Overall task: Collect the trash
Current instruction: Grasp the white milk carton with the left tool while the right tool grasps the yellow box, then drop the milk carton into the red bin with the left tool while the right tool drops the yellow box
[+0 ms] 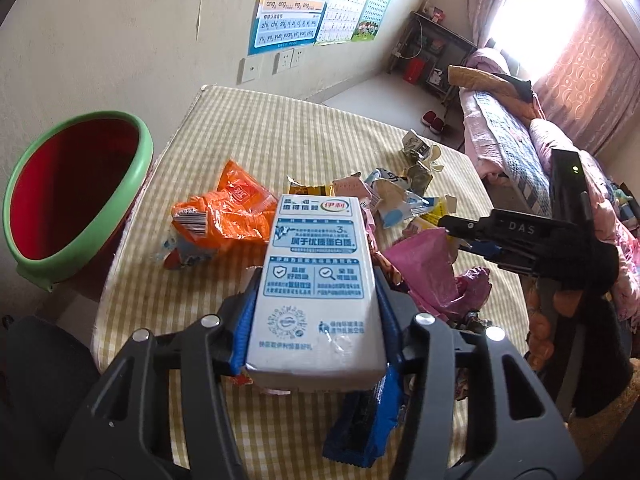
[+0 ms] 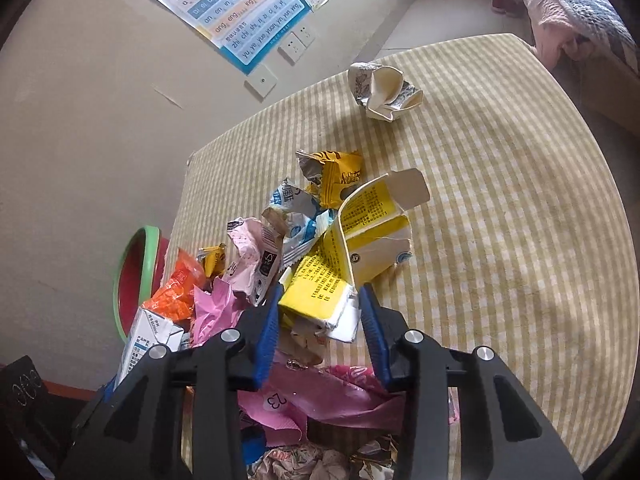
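Blue ribbed pads of your left gripper (image 1: 316,300) clamp a smooth, boxy white milk carton (image 1: 316,280) above the checked cloth (image 1: 280,136). Your right gripper (image 2: 320,312) pinches a torn yellow cardboard box (image 2: 320,284) amid crinkled wrappers; the green-rimmed red bin (image 1: 80,184) stands beside the table.
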The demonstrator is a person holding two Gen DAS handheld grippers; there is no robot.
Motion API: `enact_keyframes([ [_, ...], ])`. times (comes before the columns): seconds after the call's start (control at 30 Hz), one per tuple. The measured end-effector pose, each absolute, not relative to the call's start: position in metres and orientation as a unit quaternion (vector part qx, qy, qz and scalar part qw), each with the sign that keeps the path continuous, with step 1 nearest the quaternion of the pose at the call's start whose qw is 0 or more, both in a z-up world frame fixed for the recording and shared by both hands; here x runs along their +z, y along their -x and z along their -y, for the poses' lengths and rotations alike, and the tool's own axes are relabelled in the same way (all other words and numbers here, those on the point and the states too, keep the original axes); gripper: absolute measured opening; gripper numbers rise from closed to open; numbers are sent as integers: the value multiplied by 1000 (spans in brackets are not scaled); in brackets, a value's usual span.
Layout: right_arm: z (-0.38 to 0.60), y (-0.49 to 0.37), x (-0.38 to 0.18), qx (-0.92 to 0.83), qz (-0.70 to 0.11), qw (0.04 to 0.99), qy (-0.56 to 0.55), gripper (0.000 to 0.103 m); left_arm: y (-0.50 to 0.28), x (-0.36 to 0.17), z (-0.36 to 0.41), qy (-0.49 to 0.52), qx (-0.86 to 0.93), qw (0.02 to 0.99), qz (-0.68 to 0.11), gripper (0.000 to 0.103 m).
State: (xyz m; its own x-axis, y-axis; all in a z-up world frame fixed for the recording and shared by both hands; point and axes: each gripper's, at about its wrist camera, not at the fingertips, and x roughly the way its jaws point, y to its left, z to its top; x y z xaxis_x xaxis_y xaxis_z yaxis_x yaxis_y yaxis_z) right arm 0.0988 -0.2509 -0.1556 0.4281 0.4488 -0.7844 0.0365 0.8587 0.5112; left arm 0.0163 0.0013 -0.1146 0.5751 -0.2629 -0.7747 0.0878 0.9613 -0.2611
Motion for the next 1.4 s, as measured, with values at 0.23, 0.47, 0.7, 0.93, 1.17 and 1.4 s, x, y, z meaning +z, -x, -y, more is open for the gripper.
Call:
enact_keyframes([
  [0.23, 244, -67, -99, 133, -457, 856, -201, 37, -10, -91, -21, 131, -104, 895, -414, 49],
  [0.47, 182, -69, -46, 218, -414, 866, -176, 37, -12, -51, -77, 151, -54, 919, -360, 49],
  [0.7, 61, -105, -46, 335, -427, 826, -155, 37, -19, -47, -170, 142, 87, 926, -338, 49],
  [0.93, -43, -150, -68, 382, -459, 789, -142, 37, -45, -69, -226, 144, 152, 906, -368, 49],
  [1.17, -80, -173, -103, 382, -491, 768, -150, 47, -56, -102, -244, 171, 158, 884, -406, 50],
  [1.4, -44, -170, -97, 361, -473, 788, -156, 57, -56, -110, -245, 170, 148, 886, -406, 69],
])
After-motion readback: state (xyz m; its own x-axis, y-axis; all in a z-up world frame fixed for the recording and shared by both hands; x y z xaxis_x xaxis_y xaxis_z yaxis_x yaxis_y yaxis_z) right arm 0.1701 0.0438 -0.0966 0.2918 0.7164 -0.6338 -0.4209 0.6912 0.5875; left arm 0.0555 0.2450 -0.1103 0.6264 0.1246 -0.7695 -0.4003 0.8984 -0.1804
